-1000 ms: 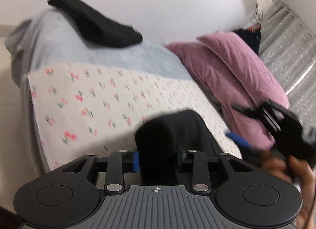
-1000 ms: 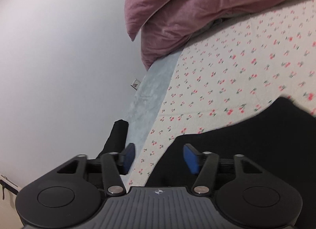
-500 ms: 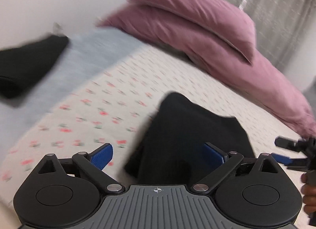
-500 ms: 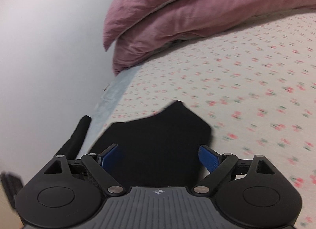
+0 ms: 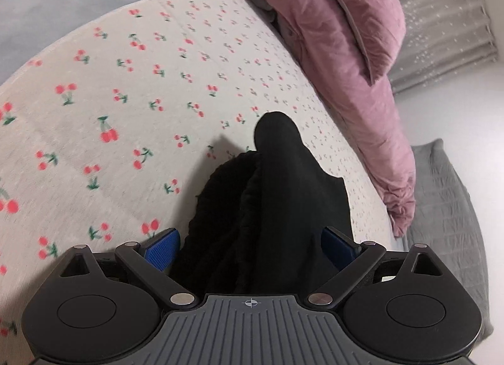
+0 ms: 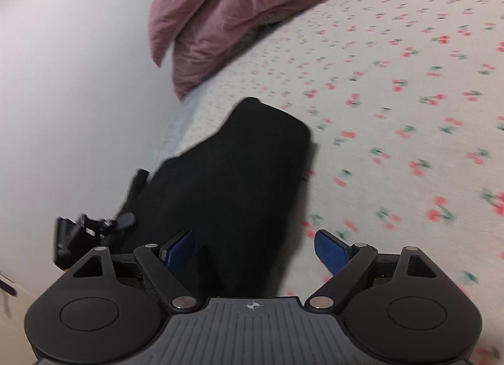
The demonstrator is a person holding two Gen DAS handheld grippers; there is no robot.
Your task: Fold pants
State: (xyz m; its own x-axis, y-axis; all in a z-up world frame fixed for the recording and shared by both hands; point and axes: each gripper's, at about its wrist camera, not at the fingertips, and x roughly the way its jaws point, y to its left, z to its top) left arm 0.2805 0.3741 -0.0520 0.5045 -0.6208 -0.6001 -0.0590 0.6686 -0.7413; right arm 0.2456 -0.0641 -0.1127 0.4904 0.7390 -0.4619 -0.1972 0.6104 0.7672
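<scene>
Black pants (image 5: pixel 277 207), a folded bundle of soft dark fabric, lie on the white bedsheet printed with small red cherries (image 5: pixel 104 88), and I take that sheet as my landmark. My left gripper (image 5: pixel 252 247) straddles the near end of the bundle: its jaws stand spread wide, having just sprung open and then eased back a touch, with the cloth lying between the blue ribbed pads (image 5: pixel 162 251). I see the left pad clear of the fabric; the right pad is half hidden behind the cloth, so I cannot tell whether it touches. Nothing is clamped.

My right gripper (image 6: pixel 255 248) also has its jaws apart, a little narrower after opening and easing in. The pants (image 6: pixel 239 188) sit between the pads towards the left pad, while the right pad (image 6: pixel 329 250) hangs over bare sheet (image 6: pixel 393 113), clear of the cloth.

Only the left wrist view shows me the fuzzy inner layers of the fold, a grey quilted cover (image 5: pixel 447 226) past the far edge of the sheet, and a pale pleated curtain (image 5: pixel 441 18). Only the right wrist view shows me the plain white wall (image 6: pixel 72 97) beside the sheet and part of the other gripper, blurred, at the left edge of the bundle. Both views show the crumpled mauve pillow (image 5: pixel 346 50) resting along the sheet's far side.
</scene>
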